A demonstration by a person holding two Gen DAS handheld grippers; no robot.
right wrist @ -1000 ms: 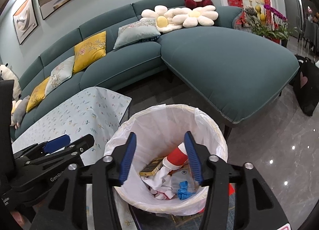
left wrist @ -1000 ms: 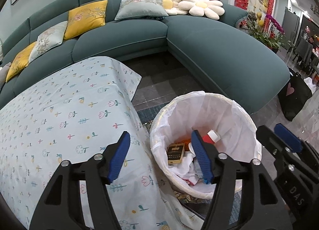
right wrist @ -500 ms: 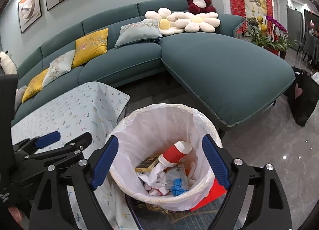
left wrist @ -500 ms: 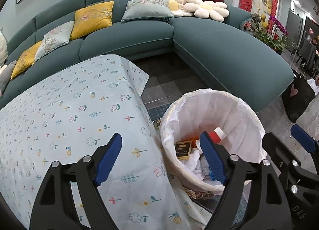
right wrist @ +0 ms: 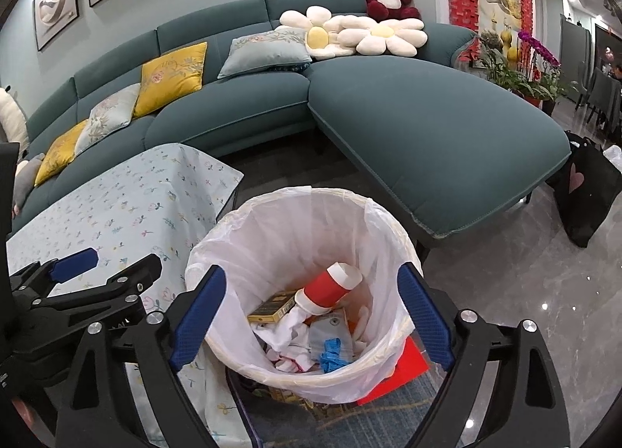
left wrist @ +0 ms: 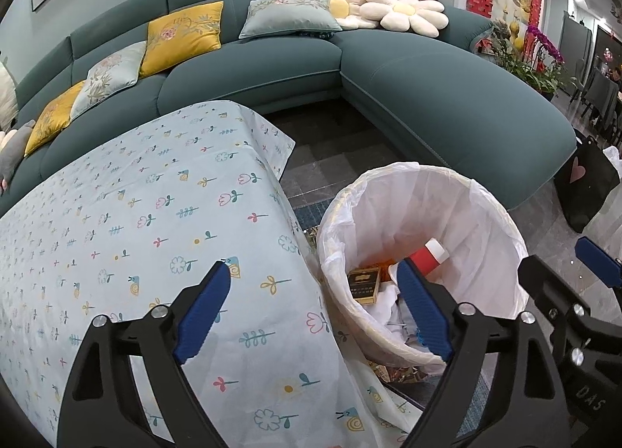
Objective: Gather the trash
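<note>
A round bin with a white liner stands on the floor beside the table. Inside lie a red and white bottle, a dark gold carton, crumpled white tissue and a blue scrap. My right gripper hangs over the bin, its jaws still opening wide, nothing between them. My left gripper hovers over the table's corner and the bin's near rim, jaws also opening, empty. Each gripper shows at the edge of the other's view.
A table under a pale floral cloth sits left of the bin. A teal corner sofa with cushions curves behind. A black bag stands on the glossy floor at right. A red card lies under the bin.
Both grippers' jaws have spread much wider. The red and white bottle, earlier between the right gripper's fingers, now lies in the bin. The left view has shifted slightly toward the table.
</note>
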